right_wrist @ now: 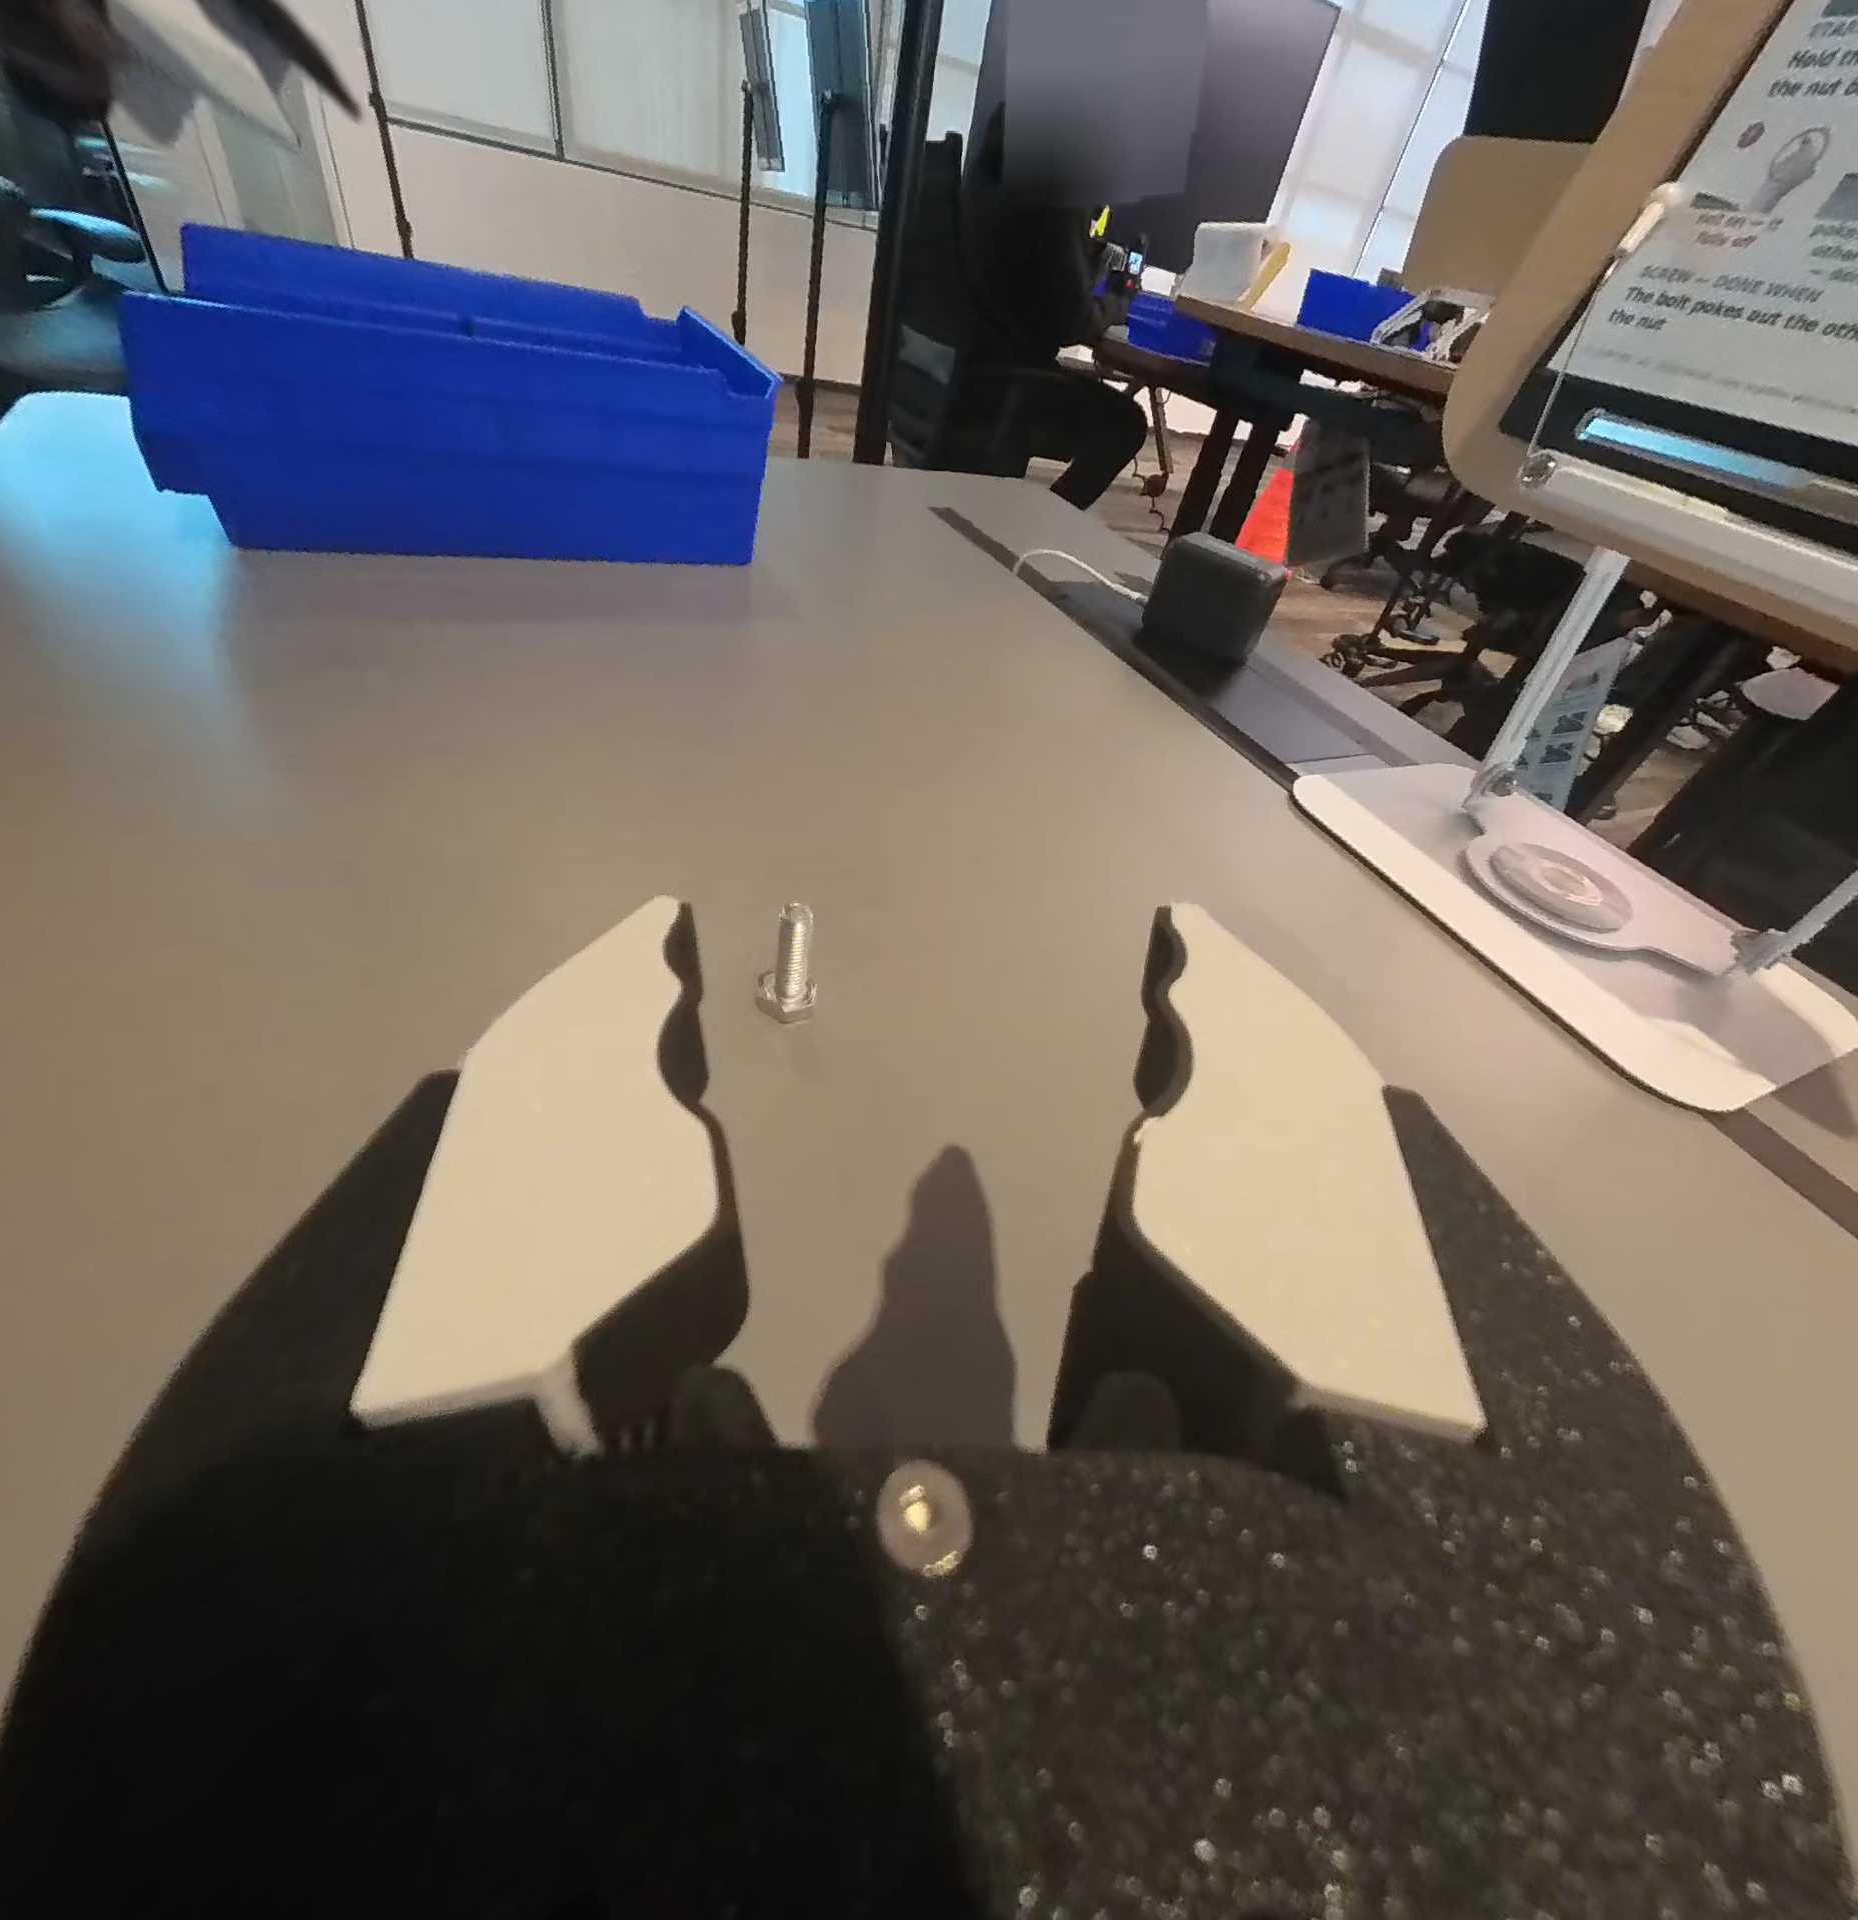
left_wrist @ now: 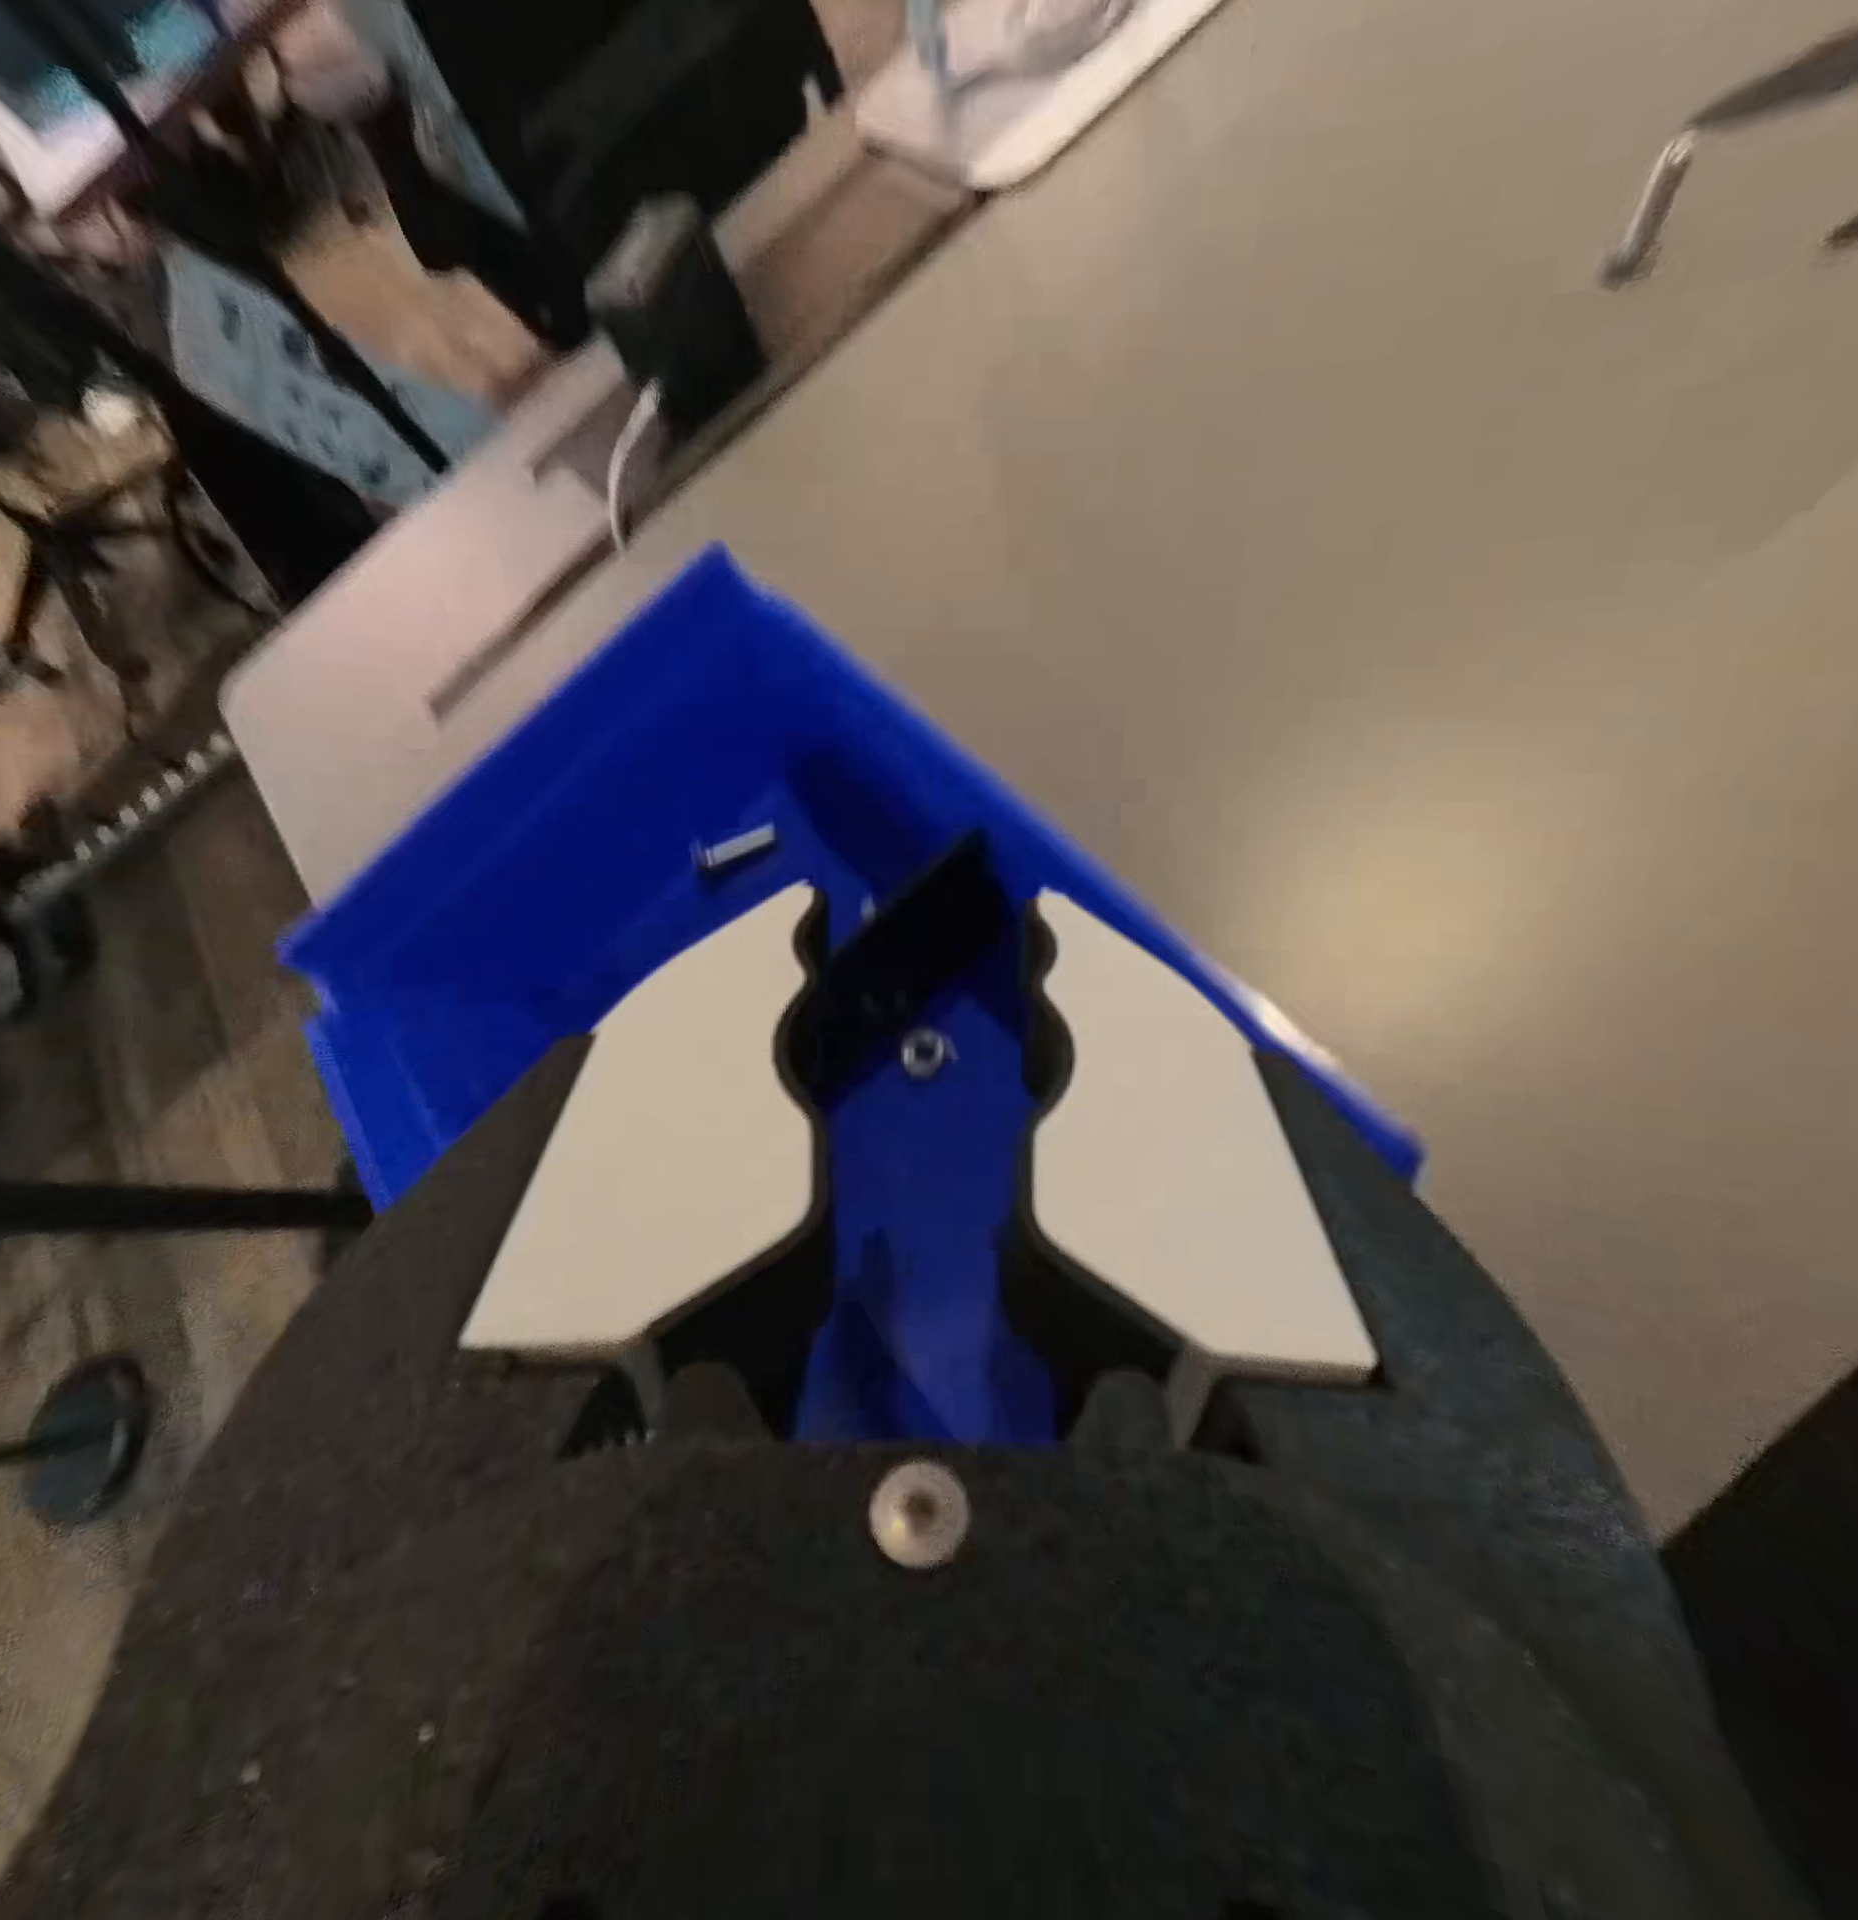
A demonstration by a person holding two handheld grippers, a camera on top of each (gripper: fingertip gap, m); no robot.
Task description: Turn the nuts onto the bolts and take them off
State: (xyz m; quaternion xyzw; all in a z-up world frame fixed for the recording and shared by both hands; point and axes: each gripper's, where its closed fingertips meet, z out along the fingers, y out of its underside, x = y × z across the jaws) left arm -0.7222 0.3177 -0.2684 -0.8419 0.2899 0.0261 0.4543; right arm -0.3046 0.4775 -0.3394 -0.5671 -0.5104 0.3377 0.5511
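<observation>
1. Up close, the left tool hangs over the blue bin, its two pale fingers parted by a narrow gap with nothing clamped between them.
2. Through that gap a small silver nut lies on the bin floor, just beside a black divider plate that stands tilted between the fingertips.
3. Farther in, a short bolt lies on its side on the bin floor near the far corner, apart from the nut.
4. The bin sits on the grey worktop; this view is blurred, so finer detail cannot be made out.
5. Across the worktop, at the top right of the left wrist view, a second bolt shows as a blurred silver streak.
6. The right tool is held low over the worktop with its fingers wide apart, holding nothing.
7. A bolt stands upright on its head between the fingertips, closer to the left finger and touching neither.
8. Well beyond it, at the far left of the worktop, stands the blue bin.
9. To the right, a dark cube-shaped device with a white cable rests by the worktop's edge strip.
10. Nearer the right edge, a white stand holds a screen and instruction sheet.
</observation>
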